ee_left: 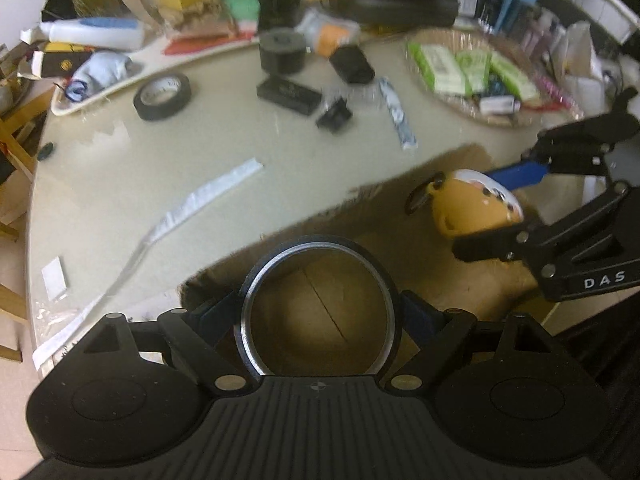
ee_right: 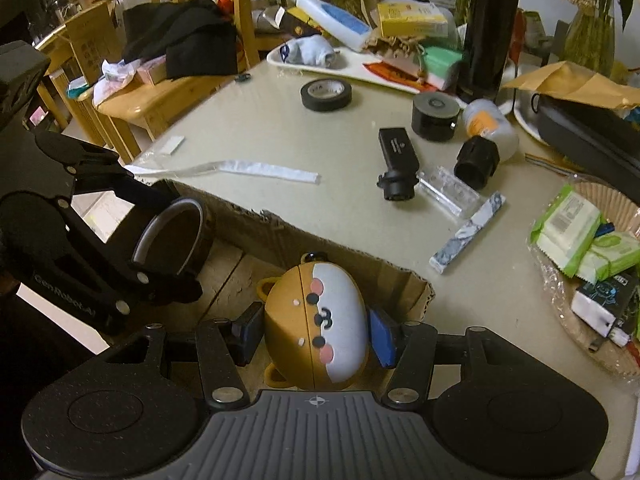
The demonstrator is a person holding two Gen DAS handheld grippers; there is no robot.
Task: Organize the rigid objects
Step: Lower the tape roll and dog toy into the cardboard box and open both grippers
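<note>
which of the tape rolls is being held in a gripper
The brown tape roll, clamped in the left gripper over the cardboard box. The black tape roll lies flat, untouched, on the table.

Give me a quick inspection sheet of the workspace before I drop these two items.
Surface: beige table, crowded along its far edge.
Job's things: tape ring in the left claw; orange-and-white bear case in the right claw; both over the open cardboard box.
Clutter: black tape roll, black cylinder, small camera, black cap, paper strip, flask, basket of wipes.
Grippers: both shut on their items.
Cables: nothing seen.
Surroundings: wooden chairs with dark clothing on the left.
</note>
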